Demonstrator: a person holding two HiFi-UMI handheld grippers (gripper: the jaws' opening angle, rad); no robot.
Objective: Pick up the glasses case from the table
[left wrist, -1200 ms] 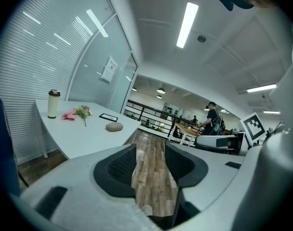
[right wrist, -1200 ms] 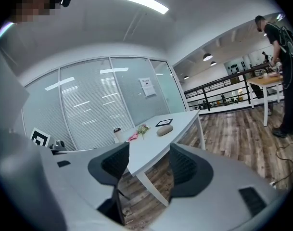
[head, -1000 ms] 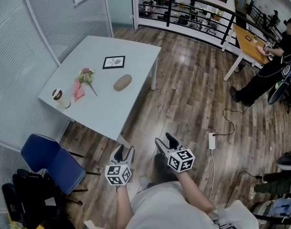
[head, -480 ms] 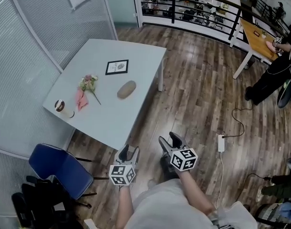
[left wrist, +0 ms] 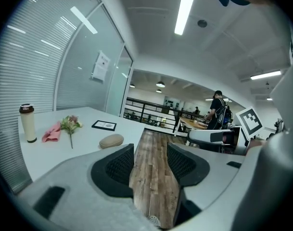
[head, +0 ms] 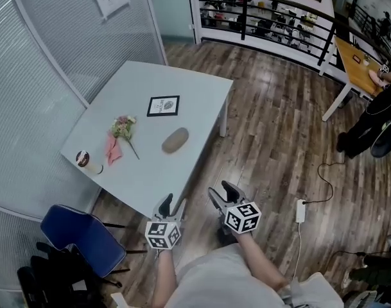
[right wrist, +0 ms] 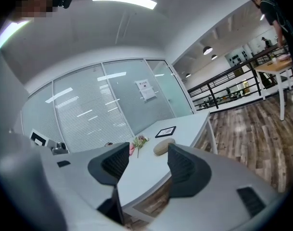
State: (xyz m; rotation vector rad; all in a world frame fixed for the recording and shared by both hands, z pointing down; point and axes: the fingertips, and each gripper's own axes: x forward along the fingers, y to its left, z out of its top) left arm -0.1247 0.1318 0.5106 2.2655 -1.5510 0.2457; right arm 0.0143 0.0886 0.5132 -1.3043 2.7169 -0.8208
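The surface [head: 194,88] is looming closer; left gripper [head: 171,203] and right gripper [head: 219,189] are nearing, jaws released, empty. The glasses case [head: 174,140] is looking light, rigid, smooth: pinch across its middle.

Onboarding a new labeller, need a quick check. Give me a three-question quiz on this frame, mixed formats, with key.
1. True or false: the left gripper is shut on the glasses case.
2. Which is nearest the glasses case? A) framed card B) lidded cup C) blue chair
3. What do the right gripper fingers hold?

Key
1. False: the left gripper is open and empty; the case lies on the table.
2. A
3. Nothing; they stand apart.
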